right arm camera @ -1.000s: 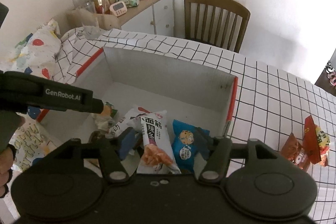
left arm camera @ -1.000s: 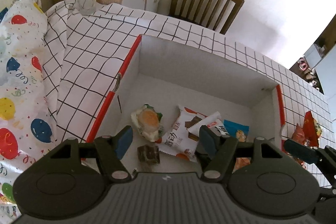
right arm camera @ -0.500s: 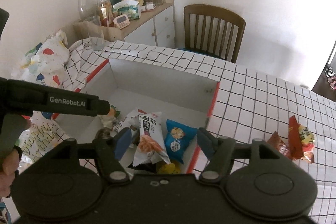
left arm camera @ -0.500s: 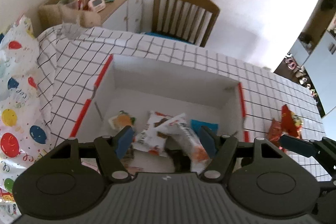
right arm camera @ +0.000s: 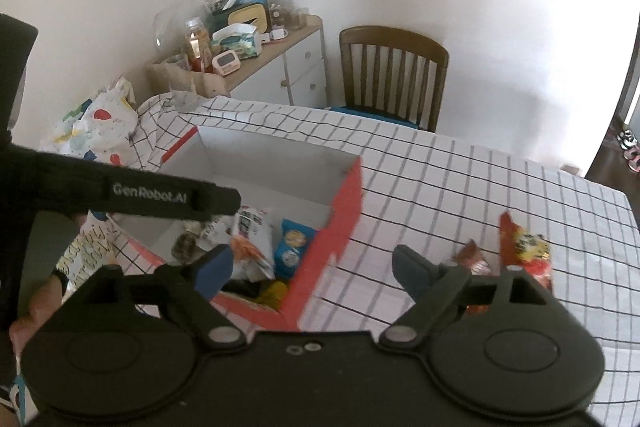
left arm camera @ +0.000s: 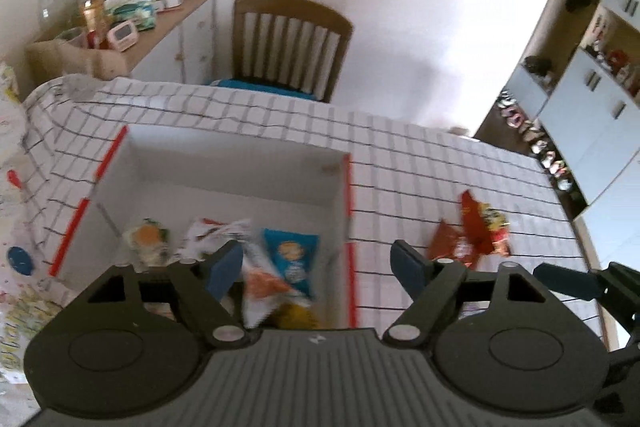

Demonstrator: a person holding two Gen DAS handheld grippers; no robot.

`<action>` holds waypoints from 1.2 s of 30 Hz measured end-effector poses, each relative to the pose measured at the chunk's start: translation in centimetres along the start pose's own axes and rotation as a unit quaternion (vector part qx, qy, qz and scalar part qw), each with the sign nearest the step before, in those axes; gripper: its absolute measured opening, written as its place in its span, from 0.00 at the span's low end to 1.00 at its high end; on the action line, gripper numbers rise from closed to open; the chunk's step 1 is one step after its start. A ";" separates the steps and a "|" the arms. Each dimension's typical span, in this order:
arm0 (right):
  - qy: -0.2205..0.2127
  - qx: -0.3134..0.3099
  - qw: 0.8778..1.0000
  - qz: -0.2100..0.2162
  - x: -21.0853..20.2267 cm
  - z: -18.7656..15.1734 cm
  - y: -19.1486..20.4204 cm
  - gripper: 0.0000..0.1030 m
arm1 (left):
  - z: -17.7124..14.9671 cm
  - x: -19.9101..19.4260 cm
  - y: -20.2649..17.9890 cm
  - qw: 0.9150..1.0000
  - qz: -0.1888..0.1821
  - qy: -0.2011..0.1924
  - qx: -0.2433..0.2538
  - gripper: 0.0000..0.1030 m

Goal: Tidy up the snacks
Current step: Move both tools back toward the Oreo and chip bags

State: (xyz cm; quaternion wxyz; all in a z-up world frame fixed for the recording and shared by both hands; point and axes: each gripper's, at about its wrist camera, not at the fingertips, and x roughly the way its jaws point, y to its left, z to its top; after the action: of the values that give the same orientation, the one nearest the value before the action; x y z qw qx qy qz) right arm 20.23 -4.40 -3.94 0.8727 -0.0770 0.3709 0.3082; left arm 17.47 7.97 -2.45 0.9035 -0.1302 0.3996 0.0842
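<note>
A white box with red edges (left arm camera: 347,187) (right arm camera: 340,203) sits on the checked tablecloth and holds several snack packs, among them a blue cookie pack (left arm camera: 290,255) (right arm camera: 292,247) and a white-and-orange pack (left arm camera: 260,275) (right arm camera: 250,239). To its right on the cloth lie a brown packet (left arm camera: 450,243) (right arm camera: 472,259) and a red-and-yellow packet (left arm camera: 482,227) (right arm camera: 524,247). My left gripper (left arm camera: 316,269) hangs above the box's near right corner, its jaws opening with nothing between them. My right gripper (right arm camera: 314,269) hovers over the cloth between box and loose packets, jaws opening and empty.
A wooden chair (left arm camera: 290,43) (right arm camera: 394,75) stands behind the table. A cluttered cabinet (left arm camera: 120,27) (right arm camera: 248,43) is at the back left. A balloon-print bag (right arm camera: 100,131) lies left of the box. A hand (right arm camera: 32,307) holds the left gripper's body (right arm camera: 120,193).
Both grippers have drawn back and up from the box and shifted right, and their jaws have spread wider. The white-and-orange pack that lay between the right gripper's fingers now rests in the box.
</note>
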 end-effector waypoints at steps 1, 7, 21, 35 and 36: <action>0.000 0.003 1.000 -0.001 -0.5 -0.3 -0.8 0.84 | -0.1 -0.1 -0.8 1.000 -0.004 -0.003 0.003 0.82; -0.004 0.016 1.000 -0.014 -3.2 -2.3 -5.6 0.87 | -0.6 0.2 -4.9 0.999 -0.021 -0.023 0.025 1.00; 0.014 0.035 0.998 -0.047 -3.3 -7.5 -13.4 0.87 | -1.2 7.5 -13.1 0.999 -0.034 0.029 0.028 1.00; 0.048 0.038 0.997 -0.037 1.7 -9.6 -17.3 0.80 | -1.8 16.3 -16.2 0.994 0.009 0.107 0.012 1.00; 0.050 0.039 0.997 -0.036 2.0 -9.5 -17.6 0.79 | -1.8 16.8 -16.1 0.994 0.012 0.110 0.010 1.00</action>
State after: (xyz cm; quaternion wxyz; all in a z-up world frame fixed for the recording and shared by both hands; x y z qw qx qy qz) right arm 26.05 -20.97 -13.76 0.8660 -0.0718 0.4224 0.2578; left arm 31.55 -7.13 -13.35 0.8543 -0.1252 0.4986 0.0765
